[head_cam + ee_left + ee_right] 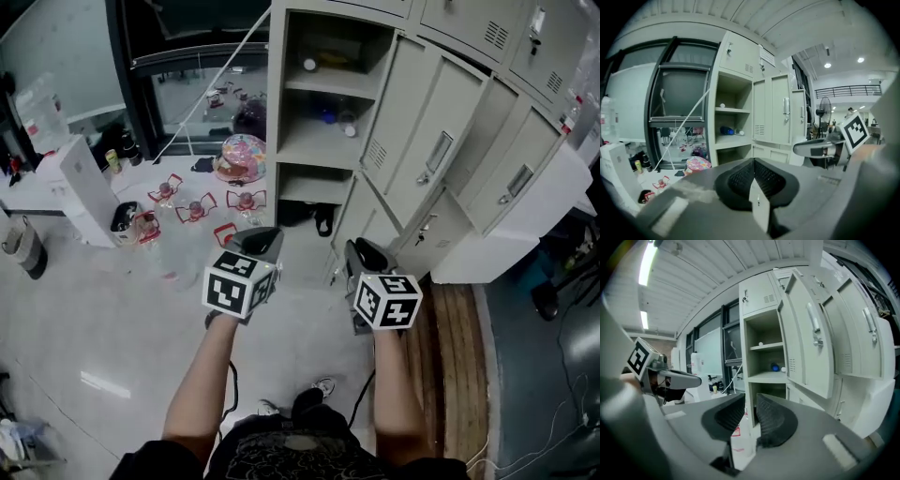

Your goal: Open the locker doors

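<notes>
Locker (277, 112): left column open, a white ball (723, 105) on the top shelf and a blue bottle (726, 131) on the middle shelf. At its right edge the door (427, 141) – long axis upright – swings outward. Left gripper (260, 240) is clenched and empty – right gripper (366, 253) is slightly parted, holding nothing.

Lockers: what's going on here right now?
A person stands facing the lockers with a gripper in each hand, neither touching anything. The left gripper has its jaws together; the right gripper has its jaws slightly apart and empty. Several locker doors already stand open, showing shelves; the top row looks shut.
</notes>
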